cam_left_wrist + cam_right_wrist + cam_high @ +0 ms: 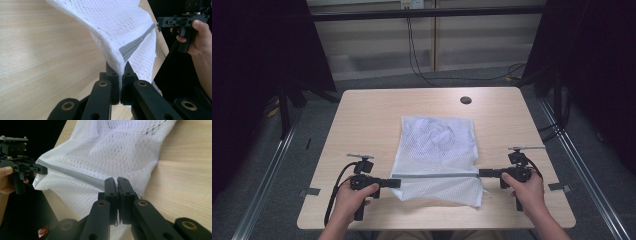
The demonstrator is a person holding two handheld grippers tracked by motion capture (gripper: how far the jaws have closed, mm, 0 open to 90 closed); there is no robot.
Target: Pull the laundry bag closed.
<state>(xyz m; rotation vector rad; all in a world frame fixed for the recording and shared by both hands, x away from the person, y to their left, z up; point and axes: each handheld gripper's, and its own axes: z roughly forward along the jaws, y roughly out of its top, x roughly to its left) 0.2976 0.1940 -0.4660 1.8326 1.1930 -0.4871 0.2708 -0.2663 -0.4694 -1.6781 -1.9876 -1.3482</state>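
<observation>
A white mesh bag (437, 142) lies in the middle of the wooden table (362, 120), with a grey zip strip (437, 176) running across its near part. My left gripper (396, 183) is shut on the strip's left end, and my right gripper (482, 173) is shut on its right end. The strip is pulled taut between them, slightly above the table. In the left gripper view the jaws (121, 67) pinch the mesh bag (120, 22) where the strip (136, 45) starts. In the right gripper view the jaws (117, 181) clamp the other end of the strip (72, 173).
A round black hole (466, 100) sits in the tabletop at the back. Black curtains hang to both sides, and cables (417, 65) trail on the floor behind. Metal rails (267, 170) run along the floor beside the table. Bare wood surrounds the bag.
</observation>
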